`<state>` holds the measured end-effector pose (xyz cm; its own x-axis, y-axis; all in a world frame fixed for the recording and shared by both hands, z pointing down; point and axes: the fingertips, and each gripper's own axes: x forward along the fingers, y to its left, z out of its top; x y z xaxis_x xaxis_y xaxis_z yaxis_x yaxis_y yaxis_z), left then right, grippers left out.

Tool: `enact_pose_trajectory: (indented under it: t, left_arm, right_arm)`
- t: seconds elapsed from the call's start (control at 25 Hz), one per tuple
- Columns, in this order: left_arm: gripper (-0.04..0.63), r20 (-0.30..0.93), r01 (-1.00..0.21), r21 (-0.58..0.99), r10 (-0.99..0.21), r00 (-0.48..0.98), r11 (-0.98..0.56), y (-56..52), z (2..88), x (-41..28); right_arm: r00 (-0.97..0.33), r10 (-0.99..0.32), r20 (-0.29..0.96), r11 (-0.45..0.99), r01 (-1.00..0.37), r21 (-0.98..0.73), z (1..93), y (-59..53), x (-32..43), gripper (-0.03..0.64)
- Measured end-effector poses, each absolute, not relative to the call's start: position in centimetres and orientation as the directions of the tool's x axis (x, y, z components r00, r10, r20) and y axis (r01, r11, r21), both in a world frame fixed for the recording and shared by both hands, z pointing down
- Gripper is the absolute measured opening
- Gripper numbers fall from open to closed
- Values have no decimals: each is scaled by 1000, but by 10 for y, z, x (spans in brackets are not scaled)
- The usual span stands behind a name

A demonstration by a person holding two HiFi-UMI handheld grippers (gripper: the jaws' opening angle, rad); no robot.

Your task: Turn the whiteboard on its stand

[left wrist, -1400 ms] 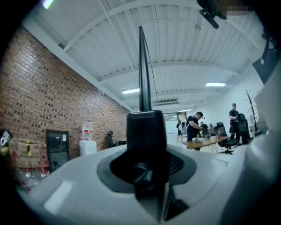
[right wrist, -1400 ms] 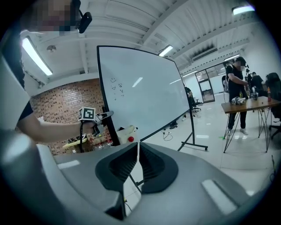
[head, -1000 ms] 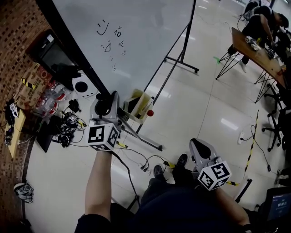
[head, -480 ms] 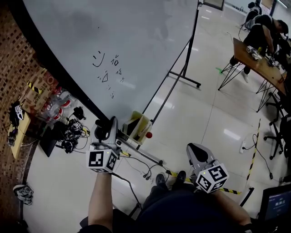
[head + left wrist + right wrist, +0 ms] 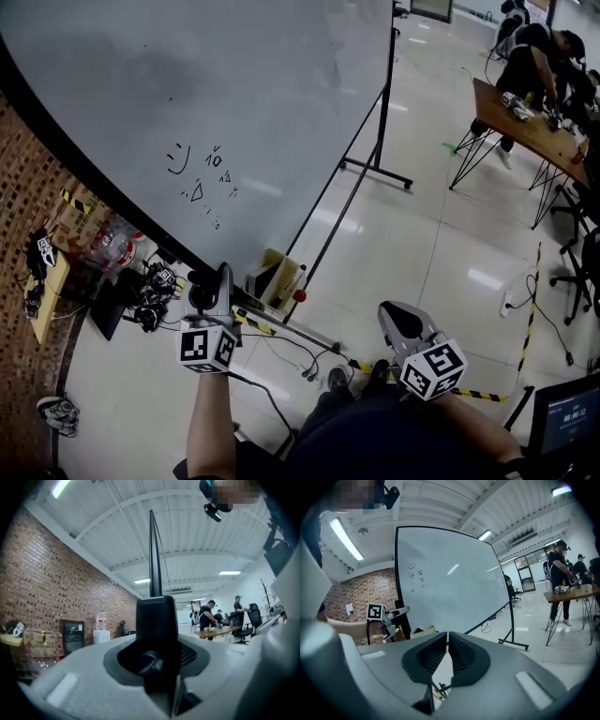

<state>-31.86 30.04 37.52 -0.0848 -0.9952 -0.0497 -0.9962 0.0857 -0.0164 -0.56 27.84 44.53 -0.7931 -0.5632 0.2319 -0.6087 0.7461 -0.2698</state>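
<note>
Brick wall (image 5: 23, 202), glossy pale floor (image 5: 422, 253) beside it, boxes (image 5: 42, 641) and water cooler (image 5: 101, 637) against the wall, wooden table (image 5: 520, 117) far from the wall, strip lights (image 5: 345, 538) overhead

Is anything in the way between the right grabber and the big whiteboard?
Nothing visible blocks it. The right gripper, jaws shut and empty, faces the whiteboard across open air. A yellowish box sits low by the board's bottom edge, probably below that path. The left gripper is clamped on the board's black edge.
</note>
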Motion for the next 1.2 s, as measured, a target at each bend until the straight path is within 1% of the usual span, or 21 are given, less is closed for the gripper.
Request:
enact_pose_trajectory:
  t: [0.28, 0.48, 0.56, 0.64, 0.76, 0.96, 1.0, 1.04, 1.2]
  left_arm:
    - [161, -35, -993, -23, -993, -113, 114, 302, 380, -321]
    - [171, -46, -989, -36, -989, -139, 140, 302, 379, -327]
    - [212, -41, -990, -49, -991, -130, 132, 302, 381, -323]
    - [236, -16, -990, -61, -992, -126, 127, 302, 382, -321]
    - [239, 9, -983, -47, -984, -178, 177, 314, 381, -327]
    - [239, 46, -952, 57, -954, -297, 299, 352, 391, -329]
    - [211, 71, -943, 72, -945, -319, 324, 359, 397, -326]
    - [162, 101, -938, 82, -939, -329, 338, 365, 405, -321]
    - [116, 204, -951, 94, -941, -270, 293, 379, 436, -272]
  right_arm:
    - [-780, -585, 221, 731, -625, -273, 444, 275, 6, 20]
    - [-775, -592, 219, 726, -631, -272, 448, 273, 8, 20]
    - [-772, -595, 224, 724, -636, -268, 449, 272, 11, 20]
    - [-767, -602, 224, 717, -642, -272, 451, 271, 13, 20]
    - [-768, -604, 214, 715, -641, -281, 453, 268, 11, 20]
    - [-757, -615, 220, 694, -652, -304, 459, 261, 16, 20]
    - [-753, -618, 223, 689, -657, -308, 461, 259, 17, 20]
    - [-751, -621, 226, 685, -660, -309, 462, 257, 18, 20]
    - [-748, -625, 225, 683, -663, -306, 460, 250, 19, 20]
